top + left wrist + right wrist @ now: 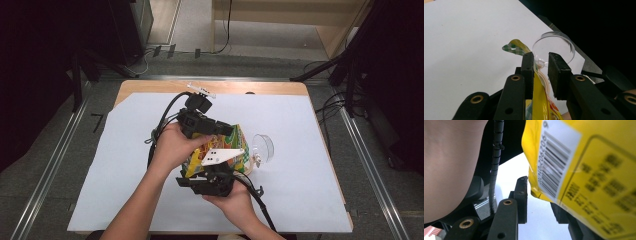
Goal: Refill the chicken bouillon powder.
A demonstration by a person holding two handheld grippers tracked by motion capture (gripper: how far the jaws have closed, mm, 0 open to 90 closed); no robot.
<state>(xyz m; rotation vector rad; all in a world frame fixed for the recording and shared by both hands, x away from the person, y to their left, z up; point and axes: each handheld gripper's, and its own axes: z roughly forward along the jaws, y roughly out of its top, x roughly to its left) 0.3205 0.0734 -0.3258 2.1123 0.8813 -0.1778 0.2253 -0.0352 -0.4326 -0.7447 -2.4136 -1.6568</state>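
High view: both grippers, left gripper and right gripper, clench the snack bag — light, crinkly, slippery; pinch its seams.

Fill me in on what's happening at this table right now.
A person works at a table covered with white paper, holding a two-jaw gripper in each hand. Both grippers are at a yellow snack bag held up over the paper. In the left gripper view the bag's top edge runs between the left gripper's jaws. In the right gripper view the bag's barcoded corner sits at the right gripper; whether those jaws pinch it is unclear. A clear glass bowl waits just beside the bag.
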